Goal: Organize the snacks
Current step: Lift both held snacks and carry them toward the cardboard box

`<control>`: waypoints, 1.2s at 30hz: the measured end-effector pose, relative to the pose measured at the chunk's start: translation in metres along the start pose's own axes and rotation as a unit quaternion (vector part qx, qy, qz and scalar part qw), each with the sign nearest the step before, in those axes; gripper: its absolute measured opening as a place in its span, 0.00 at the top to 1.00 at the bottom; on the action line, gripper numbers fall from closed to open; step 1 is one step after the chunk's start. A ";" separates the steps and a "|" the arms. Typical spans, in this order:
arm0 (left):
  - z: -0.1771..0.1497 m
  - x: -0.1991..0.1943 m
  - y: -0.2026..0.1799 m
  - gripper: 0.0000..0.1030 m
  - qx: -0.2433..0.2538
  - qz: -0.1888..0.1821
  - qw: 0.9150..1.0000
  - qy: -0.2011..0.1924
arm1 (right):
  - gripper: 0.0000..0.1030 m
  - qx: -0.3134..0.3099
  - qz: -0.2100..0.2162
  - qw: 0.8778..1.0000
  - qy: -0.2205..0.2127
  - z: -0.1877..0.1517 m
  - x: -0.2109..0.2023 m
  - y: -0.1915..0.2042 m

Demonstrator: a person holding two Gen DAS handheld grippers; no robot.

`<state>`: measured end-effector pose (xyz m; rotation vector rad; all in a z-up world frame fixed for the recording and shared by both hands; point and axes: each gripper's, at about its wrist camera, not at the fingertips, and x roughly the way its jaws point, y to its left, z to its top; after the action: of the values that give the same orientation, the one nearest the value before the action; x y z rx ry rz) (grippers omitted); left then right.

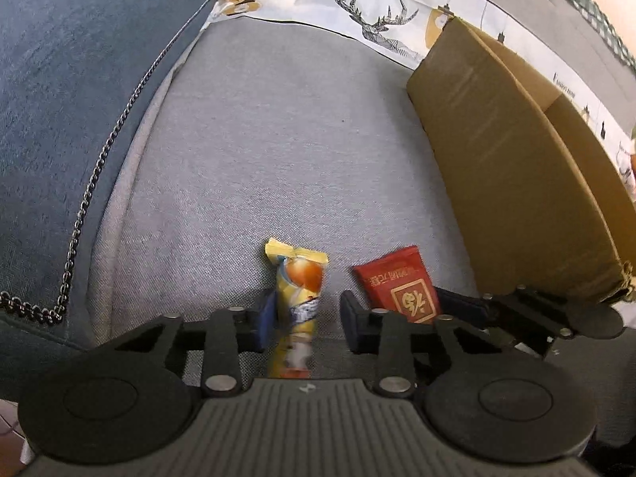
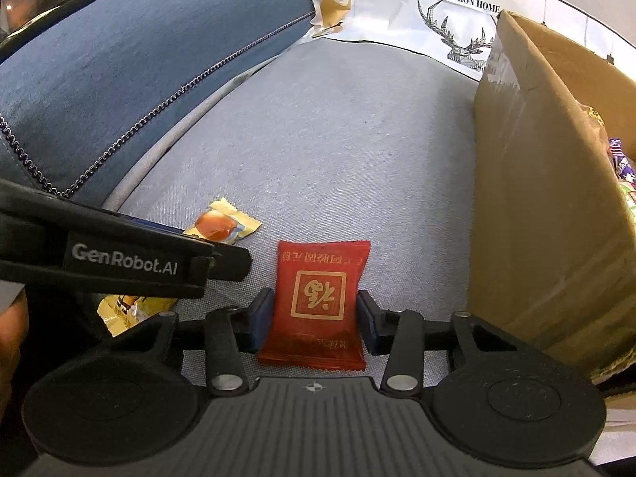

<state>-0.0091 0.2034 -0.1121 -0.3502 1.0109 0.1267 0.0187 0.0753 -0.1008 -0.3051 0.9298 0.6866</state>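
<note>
A yellow snack packet (image 1: pixel 299 298) with an orange picture lies on the grey sofa seat between the open jaws of my left gripper (image 1: pixel 308 320); the left pad is close to it, the right pad stands apart. It also shows in the right wrist view (image 2: pixel 222 225). A red snack packet (image 2: pixel 316 302) with gold characters lies flat between the jaws of my right gripper (image 2: pixel 314 320), whose pads stand at its two sides, still open around it. The red packet (image 1: pixel 399 284) lies just right of the yellow one. The left gripper body (image 2: pixel 119 258) reaches in from the left.
An open cardboard box (image 2: pixel 548 183) stands on the seat at the right, with several snacks inside (image 2: pixel 622 167). A blue cushion with a chain trim (image 1: pixel 71 99) bounds the left side. A white printed cushion (image 1: pixel 357 4) lies at the back. The grey seat (image 1: pixel 278 139) stretches ahead.
</note>
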 end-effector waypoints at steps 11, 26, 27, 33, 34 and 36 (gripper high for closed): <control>-0.002 -0.017 0.010 0.82 -0.023 -0.018 0.999 -0.046 | 0.57 -0.019 -0.008 0.999 -0.048 -0.002 -0.018 0.010; -0.026 -0.082 0.007 0.82 -0.006 -0.074 0.972 -0.224 | 0.57 -0.036 -0.012 0.979 -0.202 -0.002 -0.106 0.001; -0.026 -0.083 0.006 0.82 -0.007 -0.076 0.971 -0.228 | 0.57 -0.034 -0.014 0.976 -0.213 -0.003 -0.113 -0.002; -0.023 -0.083 0.005 0.82 -0.011 -0.082 0.969 -0.233 | 0.57 -0.008 -0.034 0.964 -0.264 -0.006 -0.150 -0.033; -0.024 -0.083 0.005 0.82 -0.010 -0.081 0.969 -0.232 | 0.57 0.002 -0.038 0.962 -0.271 -0.006 -0.156 -0.040; -0.022 -0.082 0.004 0.82 -0.010 -0.080 0.970 -0.229 | 0.57 0.022 -0.042 0.958 -0.283 -0.007 -0.168 -0.054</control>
<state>-0.0715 0.2043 -0.0548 -0.3969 0.5221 0.0679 -0.0187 -0.0378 0.0300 -0.0947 0.3814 0.6251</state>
